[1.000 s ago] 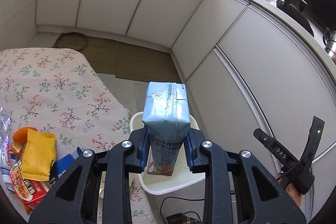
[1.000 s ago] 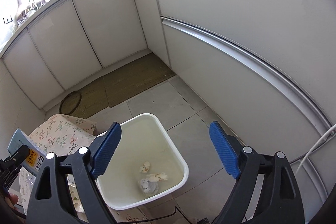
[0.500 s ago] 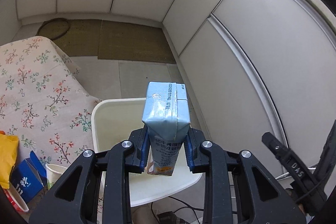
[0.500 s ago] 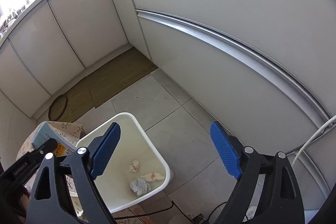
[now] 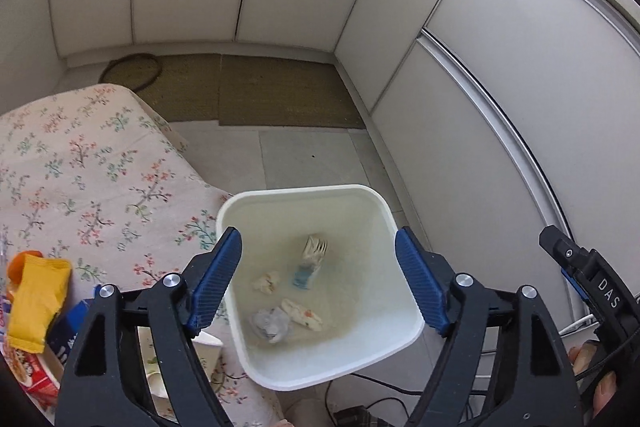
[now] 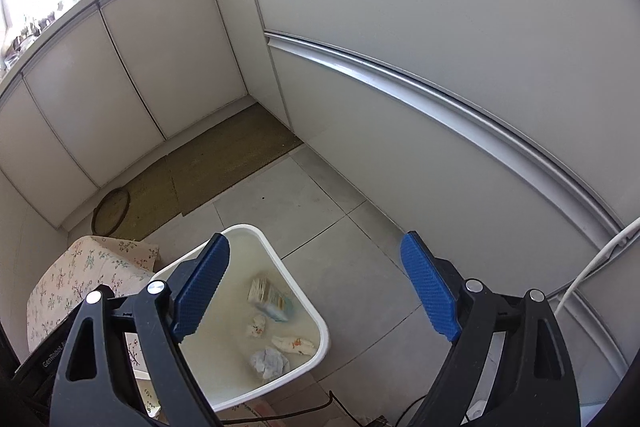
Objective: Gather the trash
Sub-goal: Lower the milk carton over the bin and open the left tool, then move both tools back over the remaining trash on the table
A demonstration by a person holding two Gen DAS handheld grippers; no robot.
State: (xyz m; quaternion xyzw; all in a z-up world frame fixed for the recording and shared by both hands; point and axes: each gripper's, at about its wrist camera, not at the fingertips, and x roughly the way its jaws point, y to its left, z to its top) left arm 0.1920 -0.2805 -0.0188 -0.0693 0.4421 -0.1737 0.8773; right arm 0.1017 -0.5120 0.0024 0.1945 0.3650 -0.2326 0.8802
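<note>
The left gripper [image 5: 318, 279] is held above a white plastic bin [image 5: 404, 341], its ribbed blue fingers [image 5: 214, 283] spread wide with nothing between them; the jaws have just been opening. A light blue drink carton [image 5: 310, 263], blurred, is seen inside the bin, apart from both fingers. Whether it has reached the bottom cannot be told. On the bin's smooth, slightly stained floor lie a crumpled grey paper ball [image 5: 272, 323] and two crumpled whitish wrappers [image 5: 302, 314].

The bin is roughly square with rounded corners and a thin rolled rim. It stands on pale floor tiles [image 5: 304, 159], touching the draped edge of a floral cloth [image 5: 92, 167] that covers the counter to the left. At the near left of that counter are seen a yellow snack packet [image 5: 34, 303], a dark blue carton [image 5: 68, 327] and a white paper cup [image 5: 206, 347].

The right gripper [image 6: 314, 291] is held with its fingers [image 6: 428, 295] likewise wide apart and empty. Open tile lies to the bin's right and far side, bounded by flat glossy white cabinet doors [image 6: 420, 67]; a coarse woven mat [image 6: 224, 163] lies along the far cabinets.
</note>
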